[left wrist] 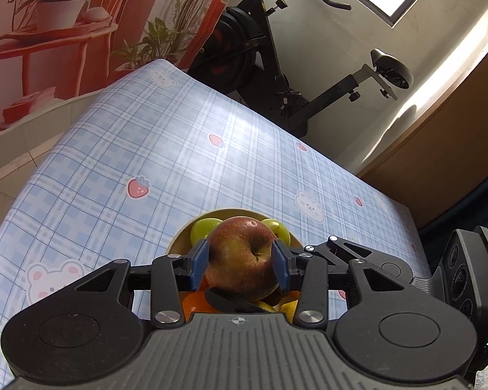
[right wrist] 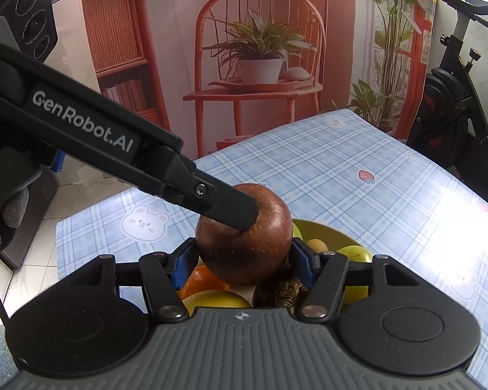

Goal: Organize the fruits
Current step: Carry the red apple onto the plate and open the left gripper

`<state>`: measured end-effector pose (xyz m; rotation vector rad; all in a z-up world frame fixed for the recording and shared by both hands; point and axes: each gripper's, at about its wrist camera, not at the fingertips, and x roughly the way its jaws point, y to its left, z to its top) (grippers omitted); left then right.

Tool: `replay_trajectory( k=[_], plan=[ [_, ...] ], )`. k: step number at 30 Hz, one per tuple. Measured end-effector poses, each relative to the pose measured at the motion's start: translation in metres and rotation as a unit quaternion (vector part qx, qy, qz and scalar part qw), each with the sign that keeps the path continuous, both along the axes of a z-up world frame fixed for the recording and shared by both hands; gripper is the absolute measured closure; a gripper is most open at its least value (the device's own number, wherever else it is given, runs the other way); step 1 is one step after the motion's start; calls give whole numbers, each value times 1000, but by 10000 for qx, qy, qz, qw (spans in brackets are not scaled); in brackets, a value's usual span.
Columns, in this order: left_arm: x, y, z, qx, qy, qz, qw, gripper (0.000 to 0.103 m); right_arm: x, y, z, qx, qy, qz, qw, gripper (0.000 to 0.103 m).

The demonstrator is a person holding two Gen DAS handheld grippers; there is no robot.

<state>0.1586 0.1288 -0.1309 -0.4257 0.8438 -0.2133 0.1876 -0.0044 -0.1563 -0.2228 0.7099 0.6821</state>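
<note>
two grippers bear on one red apple (left wrist: 240,273). left gripper (left wrist: 240,260): blue pads (left wrist: 200,265) press on opposite flanks of the apple, the stem hollow turned toward its camera; jaws clamped on the fruit. right gripper (right wrist: 244,256): blue pads (right wrist: 182,265) are likewise closed against the sides of the same apple. in the right wrist view one black finger of the left gripper lies across the apple's upper left face, touching it. a gloved hand (right wrist: 3,195) shows at that view's left edge.

the apple is held above a yellow-green bowl (right wrist: 325,227), clear of its rim. the bowl holds green fruit (left wrist: 200,230), an orange (right wrist: 201,279), a yellow fruit (right wrist: 214,302) and a dark, rough-skinned item (right wrist: 286,292) that cannot be identified.

the bowl stands on a table (left wrist: 114,149) covered with a blue plaid cloth printed with bears and strawberries. beyond the table: an exercise bike (left wrist: 276,65) and a printed backdrop (right wrist: 260,48) showing a chair and potted plant.
</note>
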Motion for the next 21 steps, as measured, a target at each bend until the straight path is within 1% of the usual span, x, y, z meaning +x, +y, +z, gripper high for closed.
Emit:
replay_trajectory(
  k=[4,8,14,18,21],
  plan=[
    [3,5,-5,-166,66,-68,9998,58,2,4,1,-155,13,-23,9999,39],
    [7,6,-10,-171,168,-116,9996,58,0,6,0,-298,-43,28,9995,37],
    [8,3,-11,-92,150,-224,9996,58,-1,6,1,-382,-33,-37,9993,37],
    [7,4,-11,-114,173,-212,9996,58,-3,6,2,-396,-53,-75,9992,35],
    [3,5,-7,-78,77,-110,9999,58,-6,4,3,-406,-72,-100,9991,33]
  ],
)
